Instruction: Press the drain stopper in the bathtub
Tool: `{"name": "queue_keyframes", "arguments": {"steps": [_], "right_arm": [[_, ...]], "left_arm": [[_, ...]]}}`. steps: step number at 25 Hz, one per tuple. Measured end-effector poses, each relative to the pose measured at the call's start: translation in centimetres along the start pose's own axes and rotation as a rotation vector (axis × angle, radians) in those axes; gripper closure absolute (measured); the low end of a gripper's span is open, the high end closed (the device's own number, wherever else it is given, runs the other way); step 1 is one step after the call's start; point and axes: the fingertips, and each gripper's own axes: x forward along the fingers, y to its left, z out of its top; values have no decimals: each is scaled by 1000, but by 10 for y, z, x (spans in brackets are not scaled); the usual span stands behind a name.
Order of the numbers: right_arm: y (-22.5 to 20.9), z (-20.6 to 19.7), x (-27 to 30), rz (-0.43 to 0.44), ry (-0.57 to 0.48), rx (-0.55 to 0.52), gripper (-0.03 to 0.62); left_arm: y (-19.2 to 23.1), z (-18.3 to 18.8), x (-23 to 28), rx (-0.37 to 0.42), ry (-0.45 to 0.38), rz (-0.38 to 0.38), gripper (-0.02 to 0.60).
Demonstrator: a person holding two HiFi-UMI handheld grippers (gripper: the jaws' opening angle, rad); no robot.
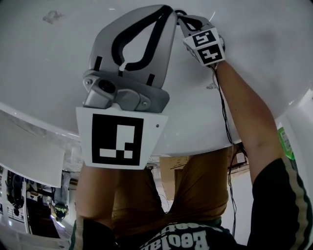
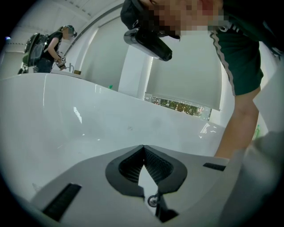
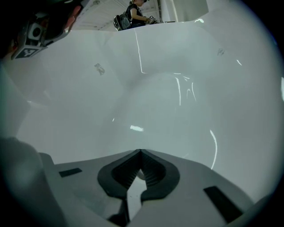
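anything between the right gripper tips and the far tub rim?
Nothing stands there. In the right gripper view, only bare white bathtub wall runs from the right gripper to the rim, with glare streaks.

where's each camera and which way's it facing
Head view: on the head, steeply down into the bathtub; left gripper, right gripper, right forearm show.
Left gripper view: on the left gripper, facing up the tub wall; right forearm shows.
Right gripper view: on the right gripper, facing the tub's curved end; left gripper shows upper left.
Shared: both gripper views catch a bystander with a backpack.
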Motion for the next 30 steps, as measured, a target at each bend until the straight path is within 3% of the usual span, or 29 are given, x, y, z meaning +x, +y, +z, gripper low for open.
{"name": "queue_keyframes", "arguments": {"steps": [8, 12, 20, 26, 30], "right_arm": [[-7, -21, 28, -3, 76, -13, 580], [-12, -20, 37, -7, 90, -18, 580], [-14, -38, 53, -18, 157, -7, 580], [-14, -44, 54, -35, 153, 33, 579], [-13, -43, 55, -15, 176, 47, 579]], "left_arm": [[15, 0, -2, -85, -17, 67, 572], [16, 1, -1, -131, -26, 55, 572], [17, -4, 0, -111, -3, 68, 572], [19, -13, 1, -206, 23, 58, 572], [18, -14, 3, -186, 31, 63, 572]]}}
